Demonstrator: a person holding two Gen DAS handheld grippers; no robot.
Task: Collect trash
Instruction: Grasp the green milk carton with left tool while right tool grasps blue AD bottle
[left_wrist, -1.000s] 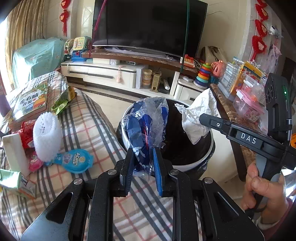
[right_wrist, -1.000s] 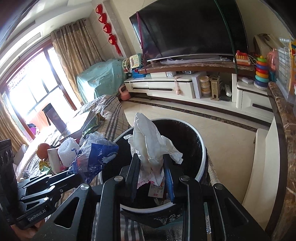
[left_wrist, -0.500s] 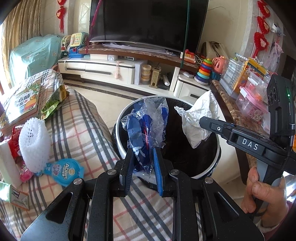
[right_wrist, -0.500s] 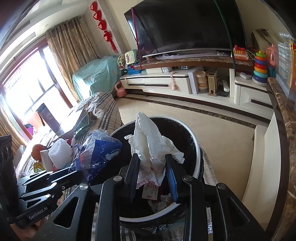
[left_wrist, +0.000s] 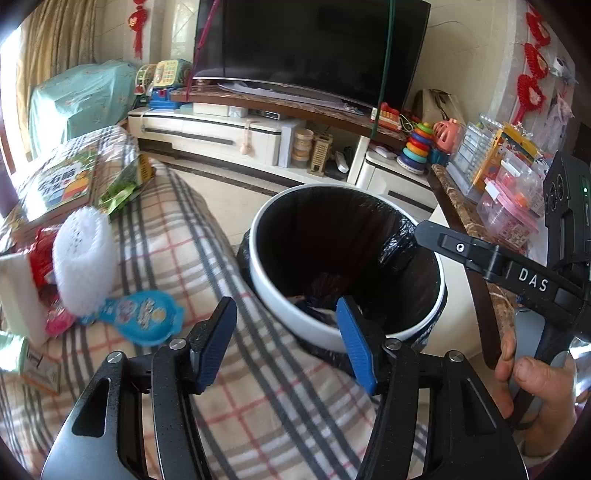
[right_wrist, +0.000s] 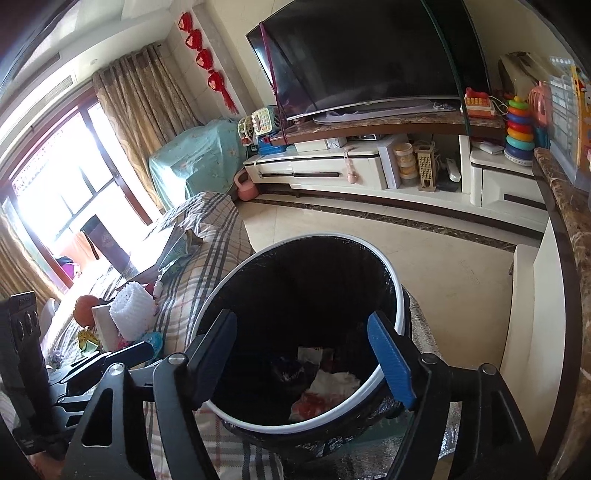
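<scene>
Grippers: left gripper (left_wrist: 284, 338) and right gripper (right_wrist: 304, 354) both spread wide, holding nothing, over the bin (right_wrist: 397, 295).
Trash: tissue (right_wrist: 334, 384) lies at the bin bottom; foam net (left_wrist: 83, 260) and blue packet (left_wrist: 142, 315) lie on the plaid blanket (left_wrist: 258, 398).
Risk: you could clip the bin rim reaching left and tip it.

We look across a pale tiled floor (right_wrist: 424, 258) with a dark border strip toward a low white TV cabinet (right_wrist: 332, 173) and a large dark television (right_wrist: 369, 55). Bright daylight pours through a tall window (right_wrist: 62, 195) hung with tan curtains (right_wrist: 144, 122). Red ornaments (right_wrist: 207, 62) hang on the cream wall, and a plaid cloth (left_wrist: 155, 236) covers nearby furniture
</scene>
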